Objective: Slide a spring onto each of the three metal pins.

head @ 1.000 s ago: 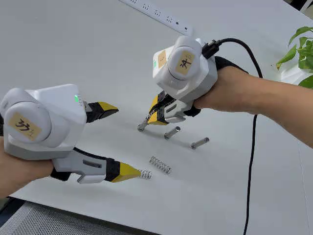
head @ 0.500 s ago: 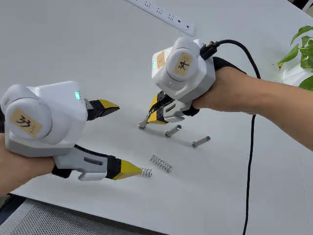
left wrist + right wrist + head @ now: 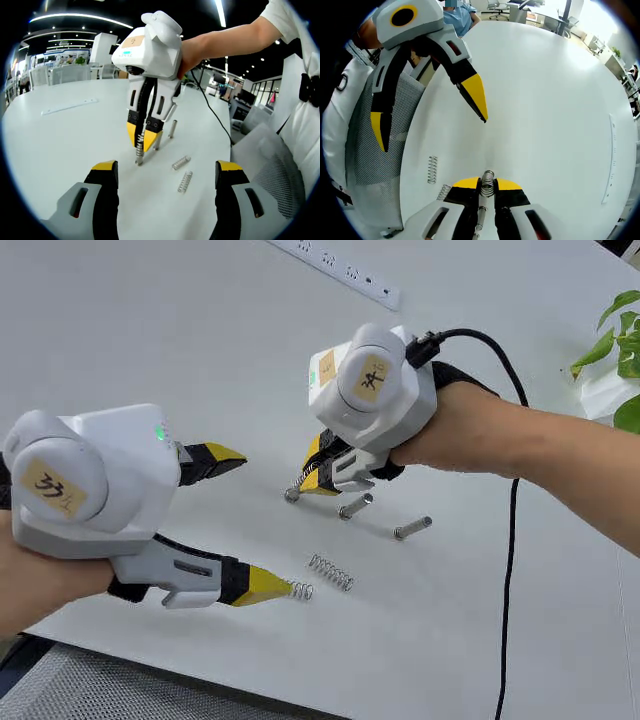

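White tabletop (image 3: 150, 330), power strip (image 3: 335, 262) at its far edge, plant leaves (image 3: 620, 330) off to one side. Three metal pins stand upright in a row: end pin (image 3: 291, 496), middle pin (image 3: 354, 506), last pin (image 3: 412, 528).

Right tool (image 3: 303, 485) sits directly above the end pin, jaws pinched tight on a spring (image 3: 140, 142) held upright. The spring's lower end meets the end pin's top; how far over it, cannot tell.

A loose spring (image 3: 330, 573) lies flat on the near side of the end pin. A second loose spring (image 3: 300, 590) lies nearer still, just off the lower jaw tip of the left tool (image 3: 266, 524). Left tool spread wide, holding nothing, pointing toward the end pin. A black cable (image 3: 515, 540) runs from the right tool.
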{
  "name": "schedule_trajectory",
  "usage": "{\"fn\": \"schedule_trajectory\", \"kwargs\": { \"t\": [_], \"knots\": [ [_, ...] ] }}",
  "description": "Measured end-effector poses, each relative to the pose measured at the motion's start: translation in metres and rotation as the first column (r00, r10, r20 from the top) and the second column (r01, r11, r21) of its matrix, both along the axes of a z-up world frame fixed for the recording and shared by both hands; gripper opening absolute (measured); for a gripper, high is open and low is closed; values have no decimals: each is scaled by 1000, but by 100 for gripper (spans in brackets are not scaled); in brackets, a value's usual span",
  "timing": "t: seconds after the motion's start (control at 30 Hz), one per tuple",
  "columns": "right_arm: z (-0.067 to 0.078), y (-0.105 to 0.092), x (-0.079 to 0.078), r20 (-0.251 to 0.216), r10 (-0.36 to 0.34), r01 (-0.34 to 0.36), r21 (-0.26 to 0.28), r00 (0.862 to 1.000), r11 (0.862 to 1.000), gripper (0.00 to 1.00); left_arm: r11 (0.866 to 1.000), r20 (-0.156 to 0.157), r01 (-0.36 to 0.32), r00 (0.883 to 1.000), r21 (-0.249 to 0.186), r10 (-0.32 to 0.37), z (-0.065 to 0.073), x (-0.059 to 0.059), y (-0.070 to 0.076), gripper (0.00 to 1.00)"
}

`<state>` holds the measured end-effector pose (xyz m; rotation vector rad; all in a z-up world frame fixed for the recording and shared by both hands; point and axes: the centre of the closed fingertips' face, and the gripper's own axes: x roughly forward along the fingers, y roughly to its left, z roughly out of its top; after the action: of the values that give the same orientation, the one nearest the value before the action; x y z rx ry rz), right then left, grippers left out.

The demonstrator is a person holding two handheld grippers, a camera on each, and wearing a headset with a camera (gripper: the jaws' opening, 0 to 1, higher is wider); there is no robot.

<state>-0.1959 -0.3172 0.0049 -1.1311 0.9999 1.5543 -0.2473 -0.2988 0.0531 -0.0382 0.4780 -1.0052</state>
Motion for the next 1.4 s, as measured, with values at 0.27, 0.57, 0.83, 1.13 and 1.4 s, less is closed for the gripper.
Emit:
{"fn": "schedule_trajectory", "kwargs": {
  "t": [0.27, 0.57, 0.83, 1.13, 1.4],
  "knots": [
    [-5, 0, 0, 0, -1, 1, 4, 1000, 1000, 8, 1000, -1, 2, 1000, 0, -2, -1, 0, 0, 78],
    [-15, -1, 0, 6, -6, 6, 7, 1000, 1000, 8, 1000, -4, 6, 1000, -1, -6, -2, 1, 0, 78],
    [-21, 0, 1, 8, -17, 17, 17, 1000, 1000, 8, 1000, -8, 10, 1000, 0, -10, -2, 0, -1, 77],
    [-28, 0, 1, 7, -24, 24, 22, 1000, 999, 8, 1000, -9, 12, 1000, 2, -12, -2, 0, -2, 77],
    [-29, 1, 3, 8, -29, 29, 25, 1000, 999, 11, 1000, -10, 14, 1000, 1, -14, -2, -1, -3, 77]
  ]
}}
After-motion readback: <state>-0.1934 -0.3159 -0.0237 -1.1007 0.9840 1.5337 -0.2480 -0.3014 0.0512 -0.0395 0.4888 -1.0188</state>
